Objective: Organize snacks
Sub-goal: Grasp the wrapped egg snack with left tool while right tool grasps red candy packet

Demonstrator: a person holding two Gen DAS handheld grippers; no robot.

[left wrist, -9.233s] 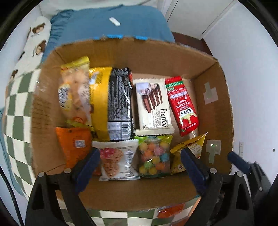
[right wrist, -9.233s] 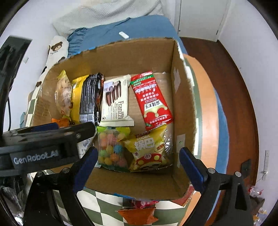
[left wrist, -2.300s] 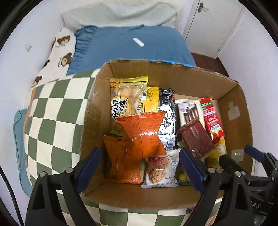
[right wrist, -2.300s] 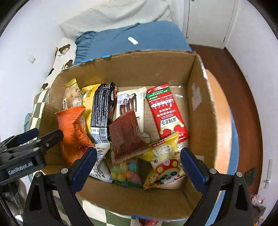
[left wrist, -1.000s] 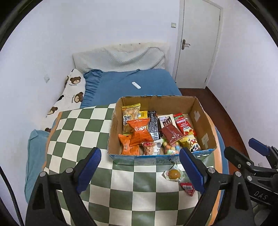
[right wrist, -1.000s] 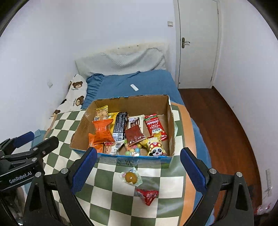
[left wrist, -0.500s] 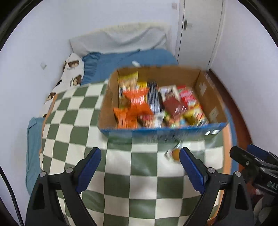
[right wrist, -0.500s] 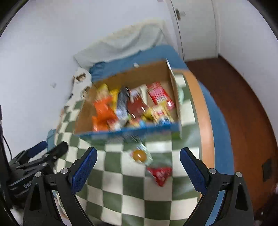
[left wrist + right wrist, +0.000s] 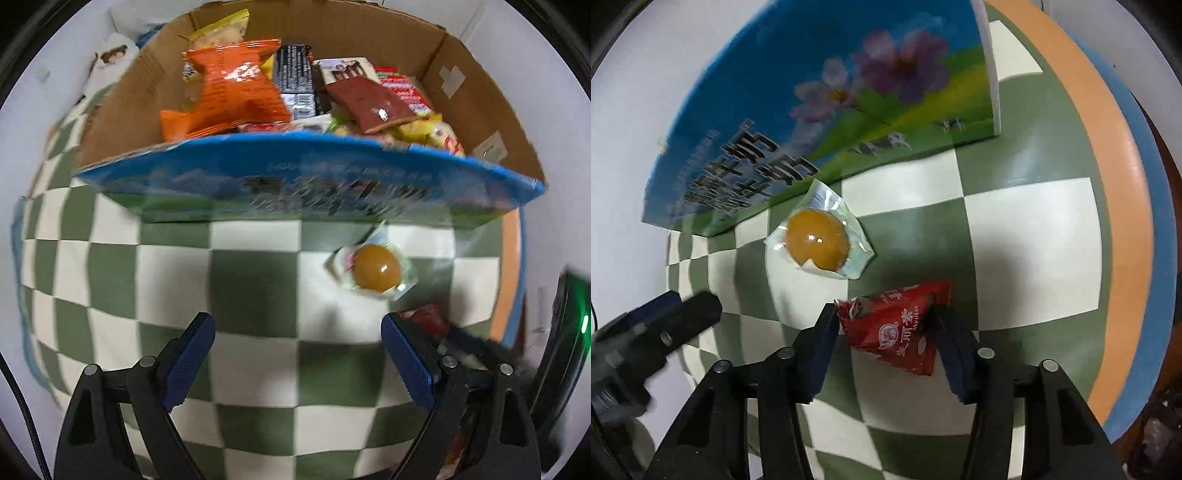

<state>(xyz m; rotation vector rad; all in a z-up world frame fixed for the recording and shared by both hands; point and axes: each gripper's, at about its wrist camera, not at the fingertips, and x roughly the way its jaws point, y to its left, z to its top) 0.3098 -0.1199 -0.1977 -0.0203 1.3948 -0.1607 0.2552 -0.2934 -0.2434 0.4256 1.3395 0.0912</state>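
Two snacks lie in front of the cardboard box (image 9: 476, 96)

Right gripper (image 9: 886, 325) has just closed, fingers clamped on the red packet (image 9: 901, 325) — left gripper (image 9: 295, 347) spread wide, empty, near the egg pouch (image 9: 373, 269).

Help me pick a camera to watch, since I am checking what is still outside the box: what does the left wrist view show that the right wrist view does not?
Only the left wrist view shows the snacks inside the cardboard box and the open left hand-held gripper.

Only the right wrist view shows the right hand-held gripper closed on the red packet.

Both show the wrapped yellow snack on the checkered cloth.
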